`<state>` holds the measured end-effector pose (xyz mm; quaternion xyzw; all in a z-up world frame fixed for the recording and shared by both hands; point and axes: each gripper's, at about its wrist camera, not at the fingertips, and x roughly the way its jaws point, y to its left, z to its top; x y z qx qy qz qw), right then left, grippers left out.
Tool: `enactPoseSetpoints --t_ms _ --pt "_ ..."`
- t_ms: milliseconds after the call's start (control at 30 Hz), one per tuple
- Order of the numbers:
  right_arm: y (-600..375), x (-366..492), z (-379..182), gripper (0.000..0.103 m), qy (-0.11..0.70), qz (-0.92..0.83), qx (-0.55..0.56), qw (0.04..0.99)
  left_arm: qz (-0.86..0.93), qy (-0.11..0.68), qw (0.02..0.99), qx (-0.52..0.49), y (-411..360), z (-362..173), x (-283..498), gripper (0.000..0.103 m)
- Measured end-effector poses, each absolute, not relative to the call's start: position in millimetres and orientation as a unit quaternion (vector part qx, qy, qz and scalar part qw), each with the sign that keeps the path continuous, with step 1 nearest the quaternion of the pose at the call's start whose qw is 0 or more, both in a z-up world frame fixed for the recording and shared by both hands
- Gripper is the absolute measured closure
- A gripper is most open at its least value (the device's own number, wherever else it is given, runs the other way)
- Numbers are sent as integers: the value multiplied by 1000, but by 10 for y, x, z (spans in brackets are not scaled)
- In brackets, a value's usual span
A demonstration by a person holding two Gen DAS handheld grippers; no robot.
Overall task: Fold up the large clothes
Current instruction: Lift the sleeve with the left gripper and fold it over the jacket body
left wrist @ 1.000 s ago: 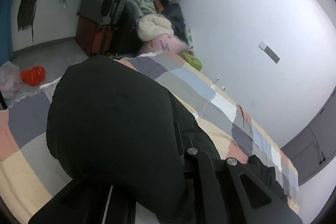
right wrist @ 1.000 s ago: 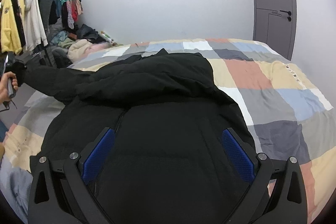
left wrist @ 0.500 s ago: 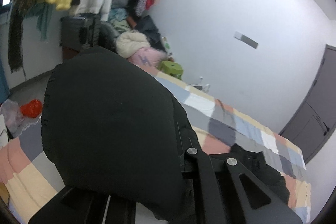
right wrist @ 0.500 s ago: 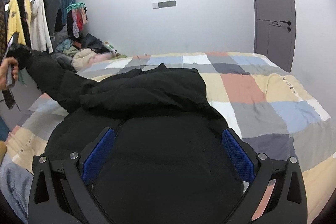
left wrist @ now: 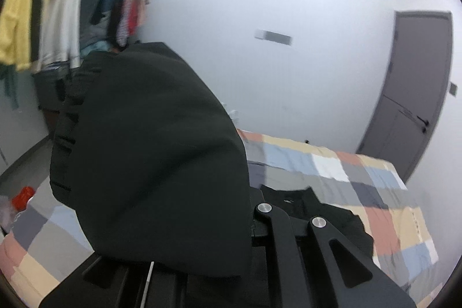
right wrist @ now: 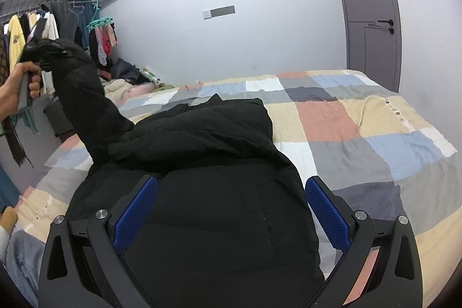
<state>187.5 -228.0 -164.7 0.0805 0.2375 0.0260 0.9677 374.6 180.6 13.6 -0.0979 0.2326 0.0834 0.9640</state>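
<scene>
Black jacket sleeve (right wrist: 86, 94) raised higher – left hand-held gripper (right wrist: 43, 48) clamped

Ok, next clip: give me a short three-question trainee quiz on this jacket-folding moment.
1. True or false: the left gripper holds the sleeve of the black jacket raised above the patchwork bedspread.
2. Multiple choice: the right gripper is (A) shut on the jacket hem, (B) open with its blue pads spread over the jacket body, (C) out of view.
3. Fill in: in the right wrist view, the grey door is to the ____ of the bed.

Key: 1 true; 2 B; 3 right.
</scene>
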Motion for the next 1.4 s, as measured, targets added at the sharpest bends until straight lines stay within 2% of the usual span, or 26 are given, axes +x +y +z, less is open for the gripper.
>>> enactPoseSetpoints --t_ms 233,633,1033,1233,1400 --pt "-2330 1826 -1657 0 232 31 78 969 50 250 964 -71 836 -161 4049 94" --pt "-2446 1940 -1747 0 242 41 89 965 -7 294 955 -38 -506 -1116 4468 94" --pt "-2617 2104 -1961 0 266 47 121 955 -44 363 930 -33 -1144 -2186 4799 94" --pt "-2649 2170 -2053 0 280 46 125 951 -48 369 928 -25 -1238 -2317 4866 94" --pt "-2629 2135 -2040 0 281 45 124 951 -52 380 924 7 -1132 -2228 4802 90"
